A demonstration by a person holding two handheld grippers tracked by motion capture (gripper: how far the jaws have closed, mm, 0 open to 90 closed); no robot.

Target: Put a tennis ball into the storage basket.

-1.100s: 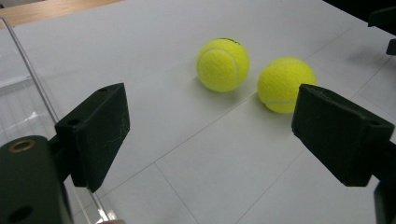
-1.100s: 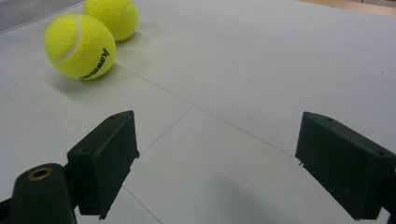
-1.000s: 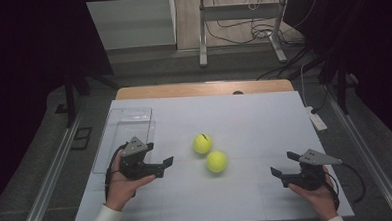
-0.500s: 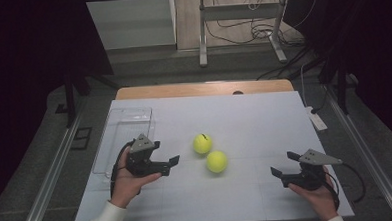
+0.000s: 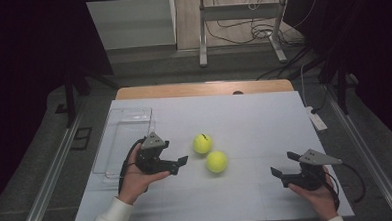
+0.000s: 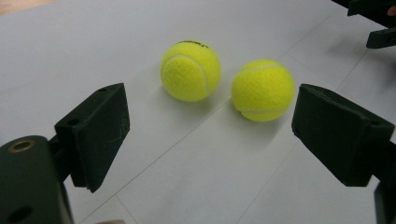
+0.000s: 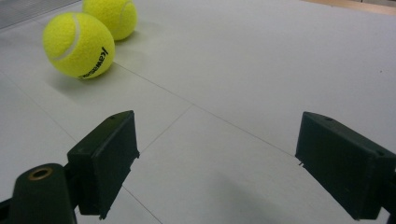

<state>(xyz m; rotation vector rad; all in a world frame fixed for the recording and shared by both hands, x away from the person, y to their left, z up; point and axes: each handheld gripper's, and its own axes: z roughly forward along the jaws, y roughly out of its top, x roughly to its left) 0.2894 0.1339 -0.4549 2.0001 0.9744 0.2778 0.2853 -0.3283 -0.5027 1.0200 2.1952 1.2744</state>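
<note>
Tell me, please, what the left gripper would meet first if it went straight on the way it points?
Probably the nearer ball: the open left gripper points between the two, and the far ball lies slightly further off. Depth is hard to judge.

Fuzzy felt balls (image 6: 190, 70) (matt table (image 5: 264, 122))

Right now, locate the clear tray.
In the high view the clear tray lies at the table's left edge, just behind the left gripper.
</note>
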